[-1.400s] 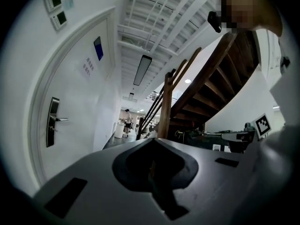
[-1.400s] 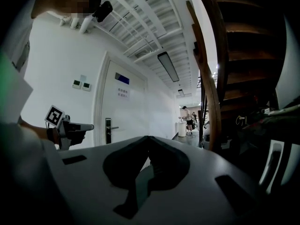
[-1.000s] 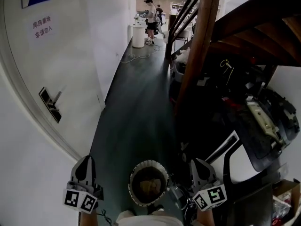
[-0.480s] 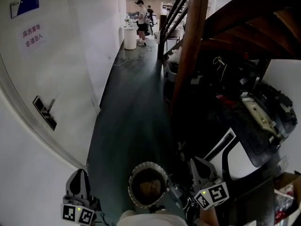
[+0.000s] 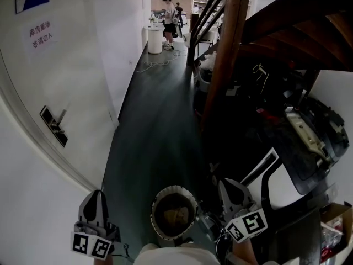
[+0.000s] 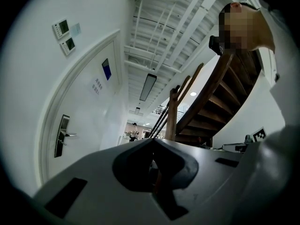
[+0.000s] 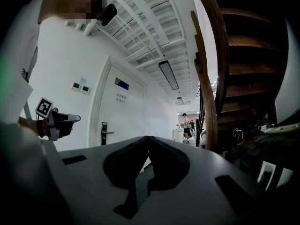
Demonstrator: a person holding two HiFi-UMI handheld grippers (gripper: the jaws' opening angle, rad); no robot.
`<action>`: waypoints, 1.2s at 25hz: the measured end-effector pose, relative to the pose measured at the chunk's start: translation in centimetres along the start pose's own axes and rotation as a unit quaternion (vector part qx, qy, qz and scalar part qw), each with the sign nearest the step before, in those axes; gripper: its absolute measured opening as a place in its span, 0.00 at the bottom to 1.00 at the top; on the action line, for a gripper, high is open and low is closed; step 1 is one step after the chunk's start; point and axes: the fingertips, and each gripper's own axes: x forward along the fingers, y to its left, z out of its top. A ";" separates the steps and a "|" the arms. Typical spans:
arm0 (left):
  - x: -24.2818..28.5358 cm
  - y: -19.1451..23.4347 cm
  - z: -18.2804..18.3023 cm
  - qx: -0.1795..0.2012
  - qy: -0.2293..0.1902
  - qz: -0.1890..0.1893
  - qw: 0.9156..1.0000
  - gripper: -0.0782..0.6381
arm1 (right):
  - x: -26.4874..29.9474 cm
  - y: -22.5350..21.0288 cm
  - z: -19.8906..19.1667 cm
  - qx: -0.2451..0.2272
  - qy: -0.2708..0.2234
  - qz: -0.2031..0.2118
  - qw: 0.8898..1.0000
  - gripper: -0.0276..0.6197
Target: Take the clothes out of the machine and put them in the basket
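Clothes: one brownish bundle (image 5: 175, 218), seemingly cloth, is lying in the round basket (image 5: 156, 203). The basket is standing on the dark floor (image 5: 154, 120) of the corridor, at its near end, between the two tools.

The left hand-held gripper (image 5: 97, 194) is hovering just left of the basket, jaws pressed together with nothing in them. The right hand-held gripper (image 5: 230, 183) is hovering just right of it, likewise closed and empty. Both are pointing along the corridor.

Judgement: the step in hand is fetching the next piece. To do it well:
- turning toward the machine first
- opening the jaws before reaching in
- pinching a thick fold rather than a loose edge
- lifting clear so nothing is dragging on the floor

Hard to make out:
- The machine is not identifiable. It may be sitting in the dark clutter under the wooden stairs (image 5: 287, 32) on the right, or out of frame; I cannot tell which.
- Whether any clothes are waiting inside it is not showing.
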 end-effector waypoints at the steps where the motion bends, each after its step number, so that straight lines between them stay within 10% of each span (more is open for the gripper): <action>1: -0.1 0.0 0.0 -0.001 0.000 0.000 1.000 0.13 | 0.1 0.2 0.0 0.000 0.001 0.003 1.000 0.06; 30: -1.4 0.5 -0.5 -0.030 -0.002 -0.001 1.000 0.13 | 0.6 3.4 -0.2 -0.006 0.005 0.029 1.000 0.06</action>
